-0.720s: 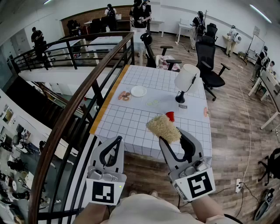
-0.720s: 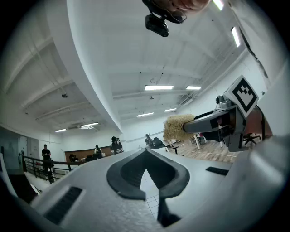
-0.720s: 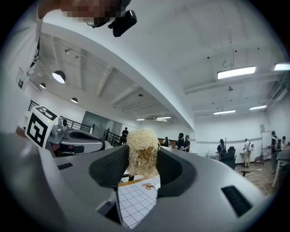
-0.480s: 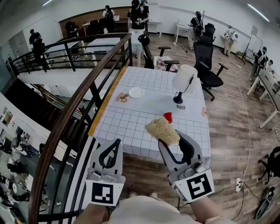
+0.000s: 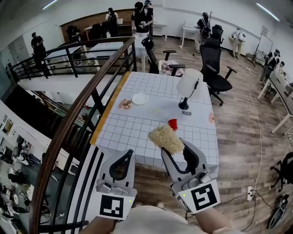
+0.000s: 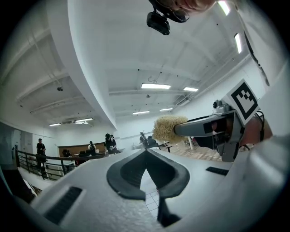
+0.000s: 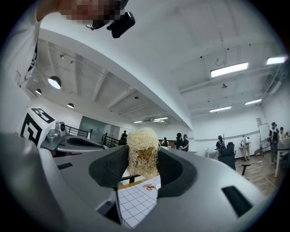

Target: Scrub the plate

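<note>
A white-shaded lamp (image 5: 188,84) and a red cup (image 5: 172,124) stand on a grid-patterned table (image 5: 137,130) beside a dark curved railing (image 5: 87,98); pastries (image 5: 125,104) lie near its yellow edge; a black office chair (image 5: 214,64) stands behind; people (image 5: 139,13) gather beyond.

Place: an open-plan office or lab on a mezzanine.
Furniture: black office chairs (image 5: 213,64) at the head view's upper right; a table (image 5: 132,130) in white gridded cloth at centre.
Edge: a dark railing (image 5: 78,119) runs down the left, with a lower level beneath it.
Floor: wood planks (image 5: 238,132) at right.
Ceiling: white, with strip lights (image 7: 231,69).
People: several people (image 5: 139,13) stand among desks along the top.
</note>
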The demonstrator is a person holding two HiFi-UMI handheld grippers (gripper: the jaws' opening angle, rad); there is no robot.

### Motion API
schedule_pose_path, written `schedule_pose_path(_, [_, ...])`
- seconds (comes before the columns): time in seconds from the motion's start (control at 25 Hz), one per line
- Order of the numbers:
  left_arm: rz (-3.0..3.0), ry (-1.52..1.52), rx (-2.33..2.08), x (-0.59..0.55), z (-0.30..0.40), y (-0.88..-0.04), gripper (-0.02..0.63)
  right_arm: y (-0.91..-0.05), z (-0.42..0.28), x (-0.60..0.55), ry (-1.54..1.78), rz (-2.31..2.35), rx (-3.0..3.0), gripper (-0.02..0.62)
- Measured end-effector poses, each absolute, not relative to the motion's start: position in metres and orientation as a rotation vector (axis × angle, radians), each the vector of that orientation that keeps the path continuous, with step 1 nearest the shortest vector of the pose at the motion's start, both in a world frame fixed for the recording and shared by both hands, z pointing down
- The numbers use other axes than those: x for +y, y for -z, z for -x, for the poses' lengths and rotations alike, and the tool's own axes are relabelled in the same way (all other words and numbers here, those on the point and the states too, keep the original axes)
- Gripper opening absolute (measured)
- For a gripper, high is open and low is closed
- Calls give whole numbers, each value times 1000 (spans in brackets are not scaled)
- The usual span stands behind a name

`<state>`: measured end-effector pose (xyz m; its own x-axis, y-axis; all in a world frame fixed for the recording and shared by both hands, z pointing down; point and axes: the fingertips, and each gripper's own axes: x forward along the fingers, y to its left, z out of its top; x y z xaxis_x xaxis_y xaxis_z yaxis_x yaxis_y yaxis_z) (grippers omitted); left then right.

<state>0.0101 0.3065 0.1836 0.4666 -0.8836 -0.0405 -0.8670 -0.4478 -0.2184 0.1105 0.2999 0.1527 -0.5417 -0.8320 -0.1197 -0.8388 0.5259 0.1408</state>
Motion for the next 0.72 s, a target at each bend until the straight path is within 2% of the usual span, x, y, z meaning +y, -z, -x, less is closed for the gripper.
schedule_pose_path(0.72, [2454,162,1600,320,-60,-190,12,-168,-167,313,-227,1405,2746,190])
